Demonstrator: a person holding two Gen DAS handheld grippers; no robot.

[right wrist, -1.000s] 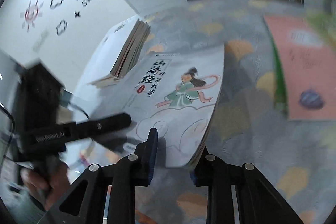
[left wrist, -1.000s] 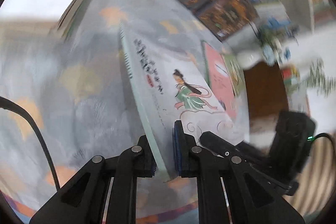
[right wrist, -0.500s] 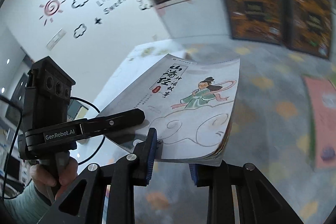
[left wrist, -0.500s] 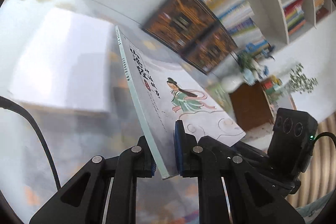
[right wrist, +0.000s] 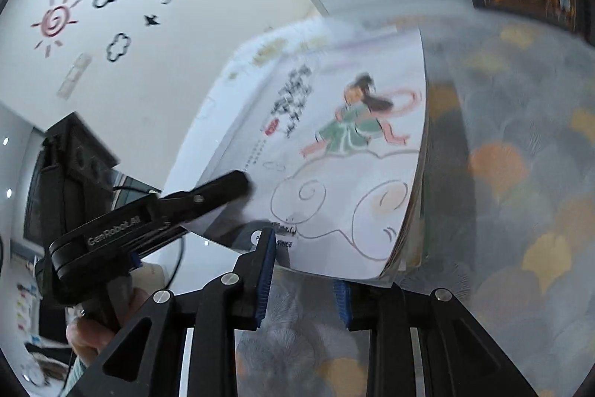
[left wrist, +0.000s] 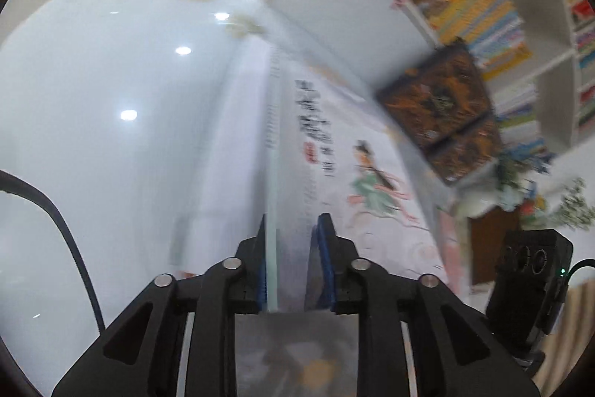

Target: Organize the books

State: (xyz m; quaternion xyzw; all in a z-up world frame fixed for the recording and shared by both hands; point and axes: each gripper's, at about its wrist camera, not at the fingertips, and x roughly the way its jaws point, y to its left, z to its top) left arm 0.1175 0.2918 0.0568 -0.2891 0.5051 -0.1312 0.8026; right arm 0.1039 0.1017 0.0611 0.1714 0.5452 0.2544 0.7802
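Holding a thin white paperback book with a cartoon figure in green robes on the cover up off the table, and both tools are on it. The left gripper is clamped on the spine edge near the bottom, blue pads pressed to either side. The right gripper sits at the book's lower edge, but I honestly cannot tell if it's actually pinching or just cradling it; one finger is in front of the cover and the other looks tucked under the page edge.

The book is tilted, cover facing up and toward the right-wrist camera, above the grey tablecloth with orange and yellow fan shapes. Just beyond the book there's a blurry pale block, possibly a stack of books, but too smeared to call.

My take on doing this bit well: it's a floppy softcover, so let the spine grip do the carrying and use the other tool only as a steadying hand. Square the spine before lowering. Watch the loose page corner by the right fingers, since it looks likely to fold if squeezed.
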